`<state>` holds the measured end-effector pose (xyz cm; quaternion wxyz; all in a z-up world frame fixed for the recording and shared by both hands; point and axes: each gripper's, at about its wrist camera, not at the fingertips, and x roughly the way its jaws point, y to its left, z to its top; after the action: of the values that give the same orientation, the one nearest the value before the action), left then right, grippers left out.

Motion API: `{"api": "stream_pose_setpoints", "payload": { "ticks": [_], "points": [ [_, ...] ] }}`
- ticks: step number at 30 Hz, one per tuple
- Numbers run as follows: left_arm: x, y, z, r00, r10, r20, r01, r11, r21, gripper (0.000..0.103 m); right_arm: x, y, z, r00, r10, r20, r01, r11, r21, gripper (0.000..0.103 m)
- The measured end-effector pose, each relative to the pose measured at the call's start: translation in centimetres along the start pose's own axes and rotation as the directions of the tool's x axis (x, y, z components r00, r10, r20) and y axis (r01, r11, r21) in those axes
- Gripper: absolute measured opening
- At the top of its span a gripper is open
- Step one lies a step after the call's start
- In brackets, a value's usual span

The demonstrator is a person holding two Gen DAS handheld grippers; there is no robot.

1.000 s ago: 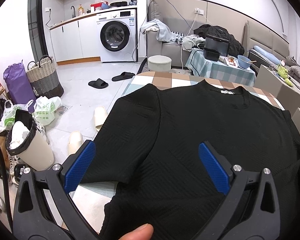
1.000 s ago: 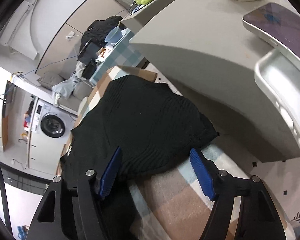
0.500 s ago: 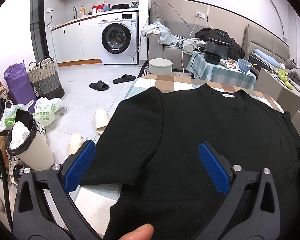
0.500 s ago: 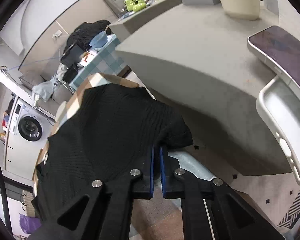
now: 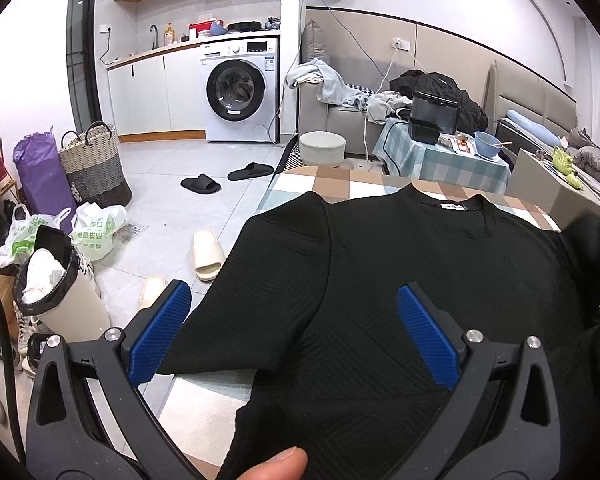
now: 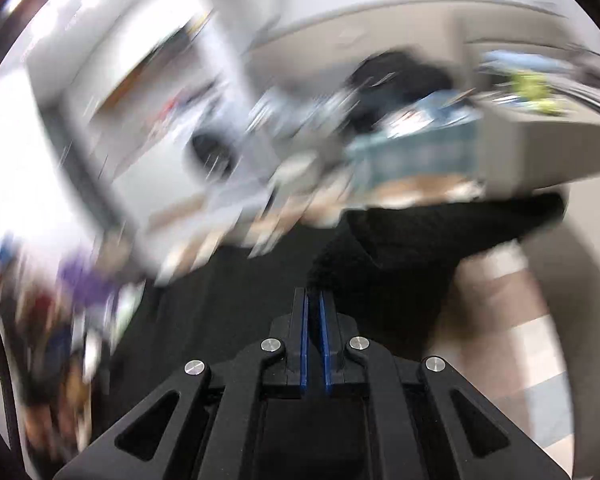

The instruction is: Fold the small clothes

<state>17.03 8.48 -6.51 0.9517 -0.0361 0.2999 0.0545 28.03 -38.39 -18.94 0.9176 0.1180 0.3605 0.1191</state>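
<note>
A black shirt (image 5: 412, 280) lies spread on a checked table (image 5: 364, 184), collar away from the camera and one sleeve hanging over the table's edge. The left gripper (image 5: 296, 332) hovers over that sleeve with its blue pads wide apart, gripping nothing. The right gripper (image 6: 314, 304) is pinched closed on the shirt's black fabric (that view is heavily blurred).

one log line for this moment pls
left gripper: open, over black shirt | right gripper: shut on shirt, view blurred | fold: not done
</note>
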Motion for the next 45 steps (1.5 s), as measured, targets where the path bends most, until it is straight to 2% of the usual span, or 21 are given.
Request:
{"api": "stream_pose_setpoints", "payload": {
  "ticks": [1, 3, 5, 6, 10, 14, 18, 20, 22, 24, 26, 28, 32, 35, 38, 42, 45],
  "points": [
    [-0.2, 0.2, -0.1, 1.0, -0.001, 0.0, 0.001, 1.0, -0.004, 0.103, 0.8, 0.5, -0.8, 0.998, -0.016, -0.055, 0.015, 1.0, -0.026, 0.006],
    [-0.4, 0.5, -0.2, 1.0, -0.004, -0.004, 0.004, 1.0, -0.011, 0.103, 2.7, 0.7, -2.4, 0.975, -0.07, -0.212, 0.06, 0.997, -0.056, 0.007],
    [-0.5, 0.6, -0.3, 1.0, -0.006, -0.009, 0.006, 1.0, -0.012, 0.103, 3.3, 0.6, -3.6, 0.959, -0.113, -0.259, 0.097, 0.993, -0.073, 0.014],
    [-0.5, 0.5, -0.3, 1.0, -0.007, -0.009, 0.007, 1.0, -0.01, 0.103, 2.9, 0.3, -3.9, 0.961, -0.112, -0.252, 0.103, 0.993, -0.048, 0.016],
    [-0.6, 0.5, -0.4, 1.0, -0.006, -0.003, 0.006, 1.0, -0.005, 0.103, 0.3, -2.2, -3.7, 0.989, -0.043, -0.139, 0.063, 0.987, 0.146, 0.039],
    [-0.7, 0.5, -0.4, 1.0, -0.013, -0.007, 0.013, 1.0, -0.009, 0.103, 0.5, -4.8, -2.2, 0.996, -0.017, -0.093, 0.044, 0.955, 0.294, 0.041],
    [-0.7, 0.5, -0.3, 1.0, -0.016, -0.007, 0.015, 1.0, -0.012, 0.103, 2.5, -6.1, -1.0, 0.994, -0.003, -0.114, 0.047, 0.923, 0.383, 0.041],
    [-0.5, 0.4, -0.3, 1.0, -0.015, -0.011, 0.015, 1.0, -0.015, 0.103, 3.9, -4.3, -0.5, 0.988, 0.077, -0.131, -0.026, 0.936, 0.352, 0.041],
    [-0.3, 0.4, -0.4, 1.0, -0.011, -0.018, 0.011, 1.0, -0.014, 0.103, 4.2, -1.0, -0.5, 0.966, 0.212, -0.15, -0.171, 0.953, 0.248, 0.041],
    [-0.2, 0.4, -0.4, 1.0, -0.007, -0.026, 0.007, 1.0, -0.013, 0.103, 3.3, 1.5, -0.4, 0.96, 0.248, -0.133, -0.227, 0.961, 0.157, 0.041],
    [-0.1, 0.4, -0.4, 1.0, -0.006, -0.025, 0.006, 1.0, -0.013, 0.103, 2.2, 1.7, -0.6, 0.971, 0.205, -0.125, -0.187, 0.972, 0.146, 0.041],
    [-0.1, 0.5, -0.4, 1.0, -0.004, -0.026, 0.004, 1.0, -0.016, 0.103, 1.1, 0.4, -1.0, 0.988, 0.105, -0.116, -0.084, 0.981, 0.172, 0.041],
    [0.3, 0.9, -0.4, 0.999, -0.008, -0.036, 0.007, 0.999, -0.039, 0.103, 1.2, -2.4, -1.6, 0.988, -0.016, -0.151, 0.056, 0.962, 0.267, 0.041],
    [0.6, 1.3, -0.5, 0.999, -0.009, -0.049, 0.006, 0.998, -0.059, 0.103, 2.6, -0.9, -1.5, 0.985, 0.007, -0.172, 0.033, 0.974, 0.224, 0.041],
    [0.7, 1.9, -0.6, 0.998, -0.002, -0.061, -0.002, 0.997, -0.071, 0.103, 4.3, 1.7, -1.7, 0.962, 0.092, -0.258, -0.053, 0.986, 0.155, 0.041],
    [1.5, 4.3, -0.9, 0.995, 0.019, -0.102, -0.034, 0.989, -0.146, 0.103, 2.0, 1.3, -2.0, 0.978, 0.051, -0.201, -0.021, 0.989, 0.149, 0.041],
    [2.3, 7.5, -1.3, 0.991, 0.016, -0.133, -0.05, 0.965, -0.259, 0.102, -0.3, 0.8, -2.2, 0.987, 0.05, -0.154, -0.021, 0.983, 0.183, 0.046]
  ]
}}
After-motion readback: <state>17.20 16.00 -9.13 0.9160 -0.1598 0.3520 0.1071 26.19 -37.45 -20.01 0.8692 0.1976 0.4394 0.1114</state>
